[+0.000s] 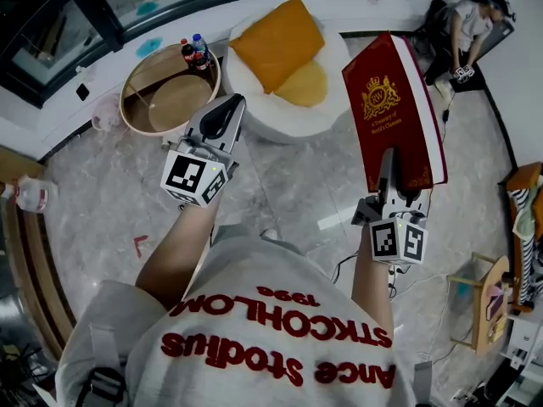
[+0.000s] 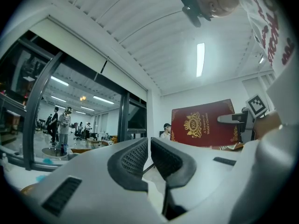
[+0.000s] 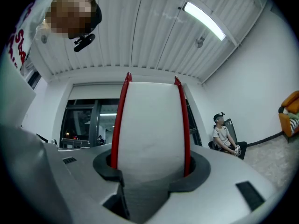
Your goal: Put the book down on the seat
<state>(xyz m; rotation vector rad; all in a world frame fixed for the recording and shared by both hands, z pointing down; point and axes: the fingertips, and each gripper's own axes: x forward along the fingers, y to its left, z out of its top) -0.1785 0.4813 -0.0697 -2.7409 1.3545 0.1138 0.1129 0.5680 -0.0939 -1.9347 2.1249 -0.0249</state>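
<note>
Above the marbled floor, ahead of the person's chest, the book [image 1: 394,108] stands in the air on its lower edge, red cover with the gold crest facing the camera and the white page edges turned to the right. It is not on the seat [image 1: 254,115]; the round white seat lies well apart from it, further ahead and to the left, with an orange cushion [image 1: 276,41] and a flatter yellow cushion [image 1: 304,83] on top.

The right gripper [image 1: 392,166] is clenched on the book's bottom edge. Its own view shows the page block filling the space between the two jaws, a red cover pressed against each one. Gripping the full thickness this way probably keeps the covers from falling open while the book is carried upright.

The left gripper [image 1: 227,107] carries nothing. Its jaws sit together, or very nearly so; the narrow line between the pads is hard to read. It points toward the seat and a round wooden side table [image 1: 170,100] with bottles [image 1: 193,51], and seems merely held out of the way.

Judging by the layout, the bare white part of the seat in front of the cushions looks the likeliest landing place, and the book would need tipping flat before release.
</note>
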